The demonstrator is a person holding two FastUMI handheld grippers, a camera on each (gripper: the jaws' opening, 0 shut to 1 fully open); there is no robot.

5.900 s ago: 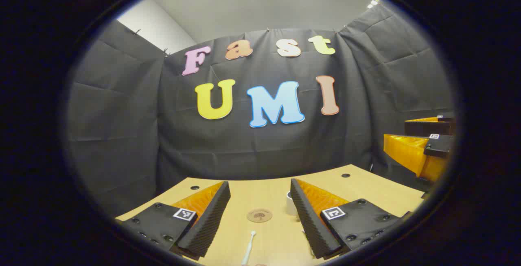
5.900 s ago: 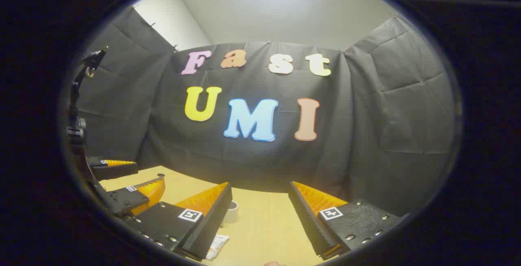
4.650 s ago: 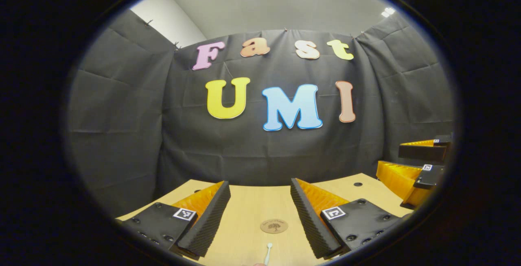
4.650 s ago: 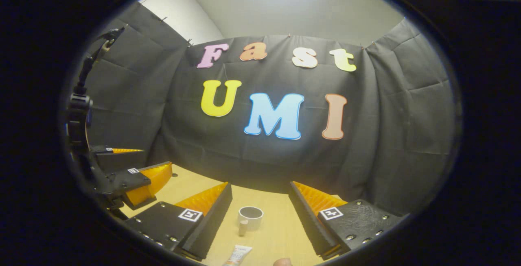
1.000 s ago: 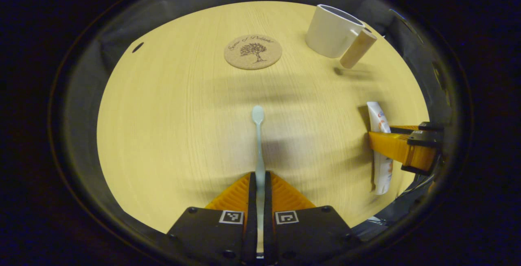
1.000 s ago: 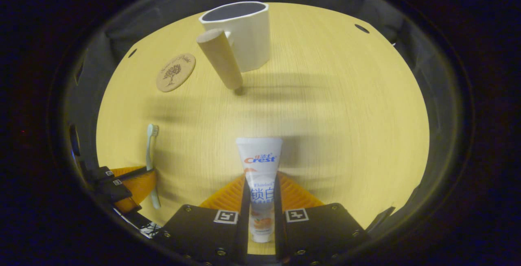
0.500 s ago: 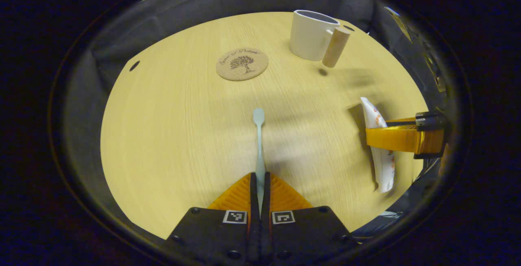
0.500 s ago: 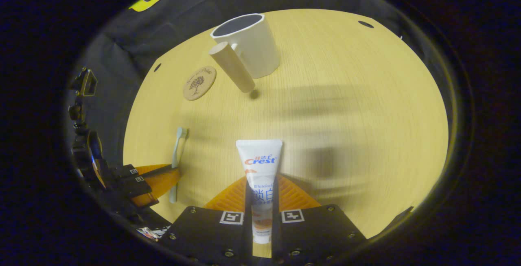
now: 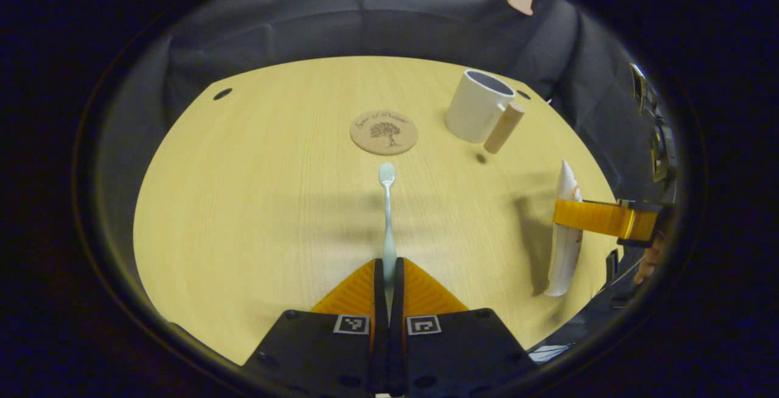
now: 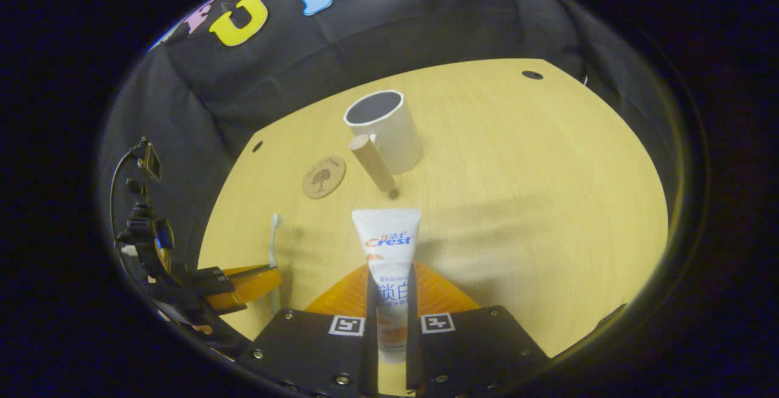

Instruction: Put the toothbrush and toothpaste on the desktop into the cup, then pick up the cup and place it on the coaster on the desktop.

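My left gripper (image 9: 388, 270) is shut on the handle of a pale blue toothbrush (image 9: 387, 209), whose head points ahead above the wooden desktop (image 9: 255, 203). My right gripper (image 10: 389, 285) is shut on a white toothpaste tube (image 10: 387, 246), held flat end forward above the desk. The white cup (image 9: 478, 106) with a wooden peg handle (image 9: 503, 127) stands upright at the far right in the left gripper view; in the right gripper view the cup (image 10: 386, 130) is straight ahead. A round cork coaster (image 9: 384, 132) lies left of the cup. The right gripper (image 9: 602, 218) with the tube (image 9: 564, 240) also shows at the right of the left gripper view.
Black cloth walls close off the desk's far side. Small dark holes (image 9: 222, 94) mark the desktop's far corners. In the right gripper view the left gripper (image 10: 243, 285) with the toothbrush (image 10: 274, 246) sits at lower left, beside a stand with a small device (image 10: 143, 227).
Both grippers, shut on the toothbrush and the toothpaste, have risen off the desk and tilted up; the desk looks farther away and the cloth wall has come into view.
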